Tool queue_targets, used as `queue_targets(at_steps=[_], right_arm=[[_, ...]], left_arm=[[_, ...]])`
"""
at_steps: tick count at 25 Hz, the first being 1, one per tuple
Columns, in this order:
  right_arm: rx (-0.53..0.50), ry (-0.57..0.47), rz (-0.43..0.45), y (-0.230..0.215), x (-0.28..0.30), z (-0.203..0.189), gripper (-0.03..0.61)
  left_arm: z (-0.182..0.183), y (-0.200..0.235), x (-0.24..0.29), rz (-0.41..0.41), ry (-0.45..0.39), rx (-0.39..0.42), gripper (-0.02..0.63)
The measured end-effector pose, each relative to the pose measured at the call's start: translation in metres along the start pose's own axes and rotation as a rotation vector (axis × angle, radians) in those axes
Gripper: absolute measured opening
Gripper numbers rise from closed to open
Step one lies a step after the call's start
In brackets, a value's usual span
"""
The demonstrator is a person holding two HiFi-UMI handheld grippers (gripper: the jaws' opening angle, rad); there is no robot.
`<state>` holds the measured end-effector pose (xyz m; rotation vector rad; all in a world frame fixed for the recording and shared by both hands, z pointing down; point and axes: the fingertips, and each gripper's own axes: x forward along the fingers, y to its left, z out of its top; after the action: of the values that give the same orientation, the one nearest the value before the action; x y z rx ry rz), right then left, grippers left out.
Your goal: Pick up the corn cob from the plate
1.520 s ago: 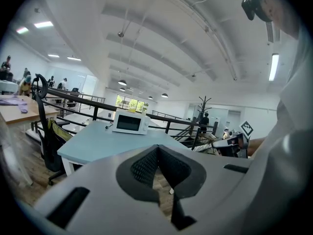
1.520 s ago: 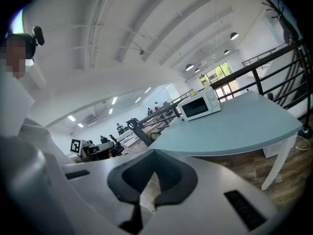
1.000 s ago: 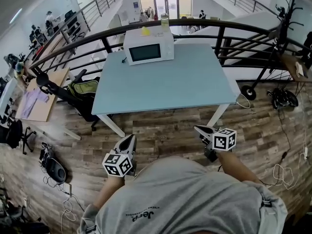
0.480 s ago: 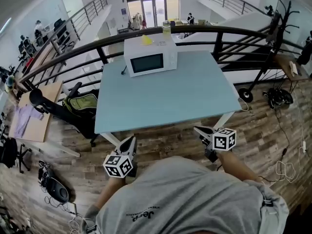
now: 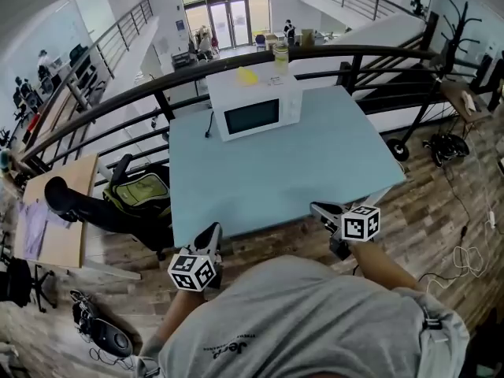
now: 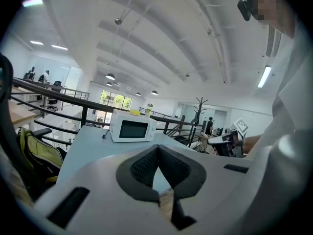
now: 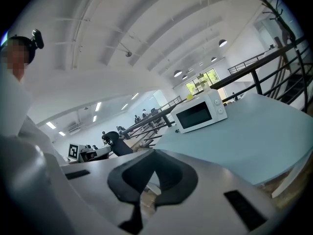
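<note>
No plate or corn cob can be made out for certain. A small yellow thing (image 5: 247, 75) lies on top of a white microwave (image 5: 253, 109), which stands at the far side of a light blue table (image 5: 276, 172). My left gripper (image 5: 211, 235) hovers at the table's near left corner, shut with nothing in it. My right gripper (image 5: 321, 209) hangs over the near right edge, also shut and empty. In the left gripper view the closed jaws (image 6: 157, 148) point at the microwave (image 6: 132, 129). In the right gripper view the shut jaws (image 7: 155, 153) face the microwave (image 7: 200, 112) across the tabletop (image 7: 244, 126).
A black railing (image 5: 157, 93) curves behind the table. A bottle (image 5: 280, 56) stands on the microwave. A green backpack (image 5: 138, 195) sits on a black chair left of the table. A scooter (image 5: 441, 144) and cables lie on the wooden floor at the right.
The table and microwave have come nearer in the head view. Both grippers now reach the table's near edge instead of hanging over the floor. Their jaws stayed shut.
</note>
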<state>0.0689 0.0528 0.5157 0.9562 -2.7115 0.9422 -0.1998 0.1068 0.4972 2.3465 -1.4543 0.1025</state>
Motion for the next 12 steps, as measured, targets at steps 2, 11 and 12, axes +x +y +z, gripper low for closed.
queue_targets(at_steps=[2,11,12], right_arm=[[-0.001,0.016,-0.007,0.000,0.016,0.004,0.015],[0.004,0.043,0.027,-0.032,0.073,0.027,0.015],[0.005,0.046,0.038,-0.039,0.078,0.031,0.015]], left_arm=[[0.002,0.018,0.003,0.004,-0.005,-0.020,0.008],[-0.001,0.066,0.033,0.070,0.014,-0.066,0.008],[0.001,0.069,0.040,0.082,0.011,-0.063,0.008]])
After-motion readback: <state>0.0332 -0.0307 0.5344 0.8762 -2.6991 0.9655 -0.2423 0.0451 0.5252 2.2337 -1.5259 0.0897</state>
